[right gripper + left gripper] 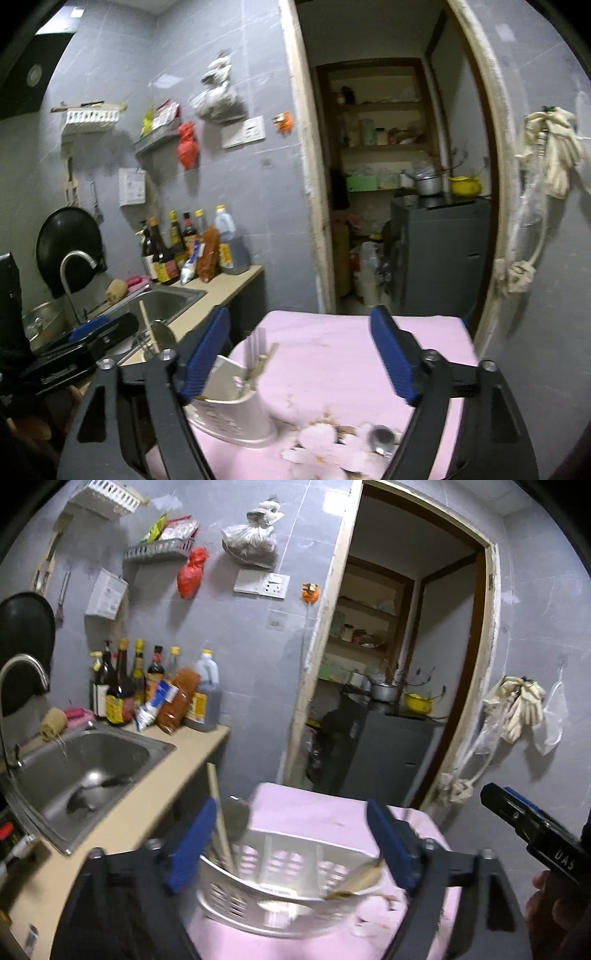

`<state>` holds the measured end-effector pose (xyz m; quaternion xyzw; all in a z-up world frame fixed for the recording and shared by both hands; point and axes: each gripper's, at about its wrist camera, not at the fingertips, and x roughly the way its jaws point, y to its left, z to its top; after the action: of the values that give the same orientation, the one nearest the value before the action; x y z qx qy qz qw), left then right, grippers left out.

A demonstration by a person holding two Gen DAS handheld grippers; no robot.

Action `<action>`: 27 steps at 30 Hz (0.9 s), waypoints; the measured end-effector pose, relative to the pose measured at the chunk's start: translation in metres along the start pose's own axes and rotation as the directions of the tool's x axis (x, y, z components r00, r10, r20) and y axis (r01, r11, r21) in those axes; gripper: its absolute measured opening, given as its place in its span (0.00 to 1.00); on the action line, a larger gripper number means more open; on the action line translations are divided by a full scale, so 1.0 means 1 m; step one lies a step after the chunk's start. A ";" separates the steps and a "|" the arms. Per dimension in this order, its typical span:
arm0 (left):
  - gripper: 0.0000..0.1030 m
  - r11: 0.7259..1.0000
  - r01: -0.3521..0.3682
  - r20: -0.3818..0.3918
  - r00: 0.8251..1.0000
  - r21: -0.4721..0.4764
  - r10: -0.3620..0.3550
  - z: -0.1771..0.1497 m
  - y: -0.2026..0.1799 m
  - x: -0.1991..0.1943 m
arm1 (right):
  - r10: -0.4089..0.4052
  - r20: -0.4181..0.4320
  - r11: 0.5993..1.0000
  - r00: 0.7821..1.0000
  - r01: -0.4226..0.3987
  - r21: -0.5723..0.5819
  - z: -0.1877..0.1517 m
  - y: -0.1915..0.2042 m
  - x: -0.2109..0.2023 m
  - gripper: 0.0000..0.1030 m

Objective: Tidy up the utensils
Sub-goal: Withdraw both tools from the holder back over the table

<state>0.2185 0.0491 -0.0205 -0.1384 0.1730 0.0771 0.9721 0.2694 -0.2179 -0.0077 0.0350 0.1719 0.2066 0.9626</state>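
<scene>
1. Left gripper [291, 843] was open, its blue pads wide apart, with nothing between them. It hung over the white slotted basket [280, 890].
2. The basket stood on the pink worktop [314, 812]. In the left wrist view its rim sat between the left gripper's fingers; contact could not be told because of blur.
3. Basket contents, left wrist view: a chopstick [219, 812] leaned up at the left end, a ladle-like utensil [236, 818] just beside it, and a fork handle [360, 877] lay tilted over the right rim.
4. Right wrist view: fork [255, 347] tines stood upright out of the basket [236, 410], with a pale handle leaning beside them.
5. Right gripper [299, 354] was open and empty, above the pink worktop [332, 350], to the right of the basket.
6. A spoon [382, 439] lay on the worktop near the front edge, on a flower print, apart from the basket and below the right gripper's right finger.
7. The right gripper body [532, 827] showed at the right edge of the left wrist view; the left gripper body [92, 336] showed at the left of the right wrist view.
8. Surroundings: sink [88, 768] with tap [22, 672] to the left, sauce bottles [147, 690] behind it, open doorway [399, 664] ahead.
9. Both views were motion-blurred near the basket.
</scene>
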 end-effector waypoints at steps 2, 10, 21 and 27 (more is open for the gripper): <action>0.89 1.000 0.013 -0.012 1.000 0.002 -0.013 -0.004 -0.009 -0.003 | -0.026 0.015 1.000 1.000 0.026 0.006 -0.001 -0.014 -0.011 0.89; 0.97 0.998 0.019 -0.014 1.000 0.061 -0.018 -0.023 -0.059 -0.015 | -0.104 0.020 0.994 0.994 0.104 0.028 -0.009 -0.068 -0.041 0.98; 0.98 0.996 0.044 -0.045 0.998 0.072 -0.041 -0.062 -0.106 -0.008 | -0.142 -0.026 0.989 0.990 0.143 0.032 -0.037 -0.121 -0.052 0.98; 0.98 0.996 0.056 -0.112 0.993 0.076 -0.047 -0.088 -0.121 0.008 | -0.132 -0.098 0.989 0.986 0.138 0.056 -0.061 -0.147 -0.043 0.98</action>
<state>0.2223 -0.0911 -0.0729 -0.1084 0.2255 0.0373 0.9675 0.2680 -0.3697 -0.0715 0.0437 0.2251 0.1370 0.9637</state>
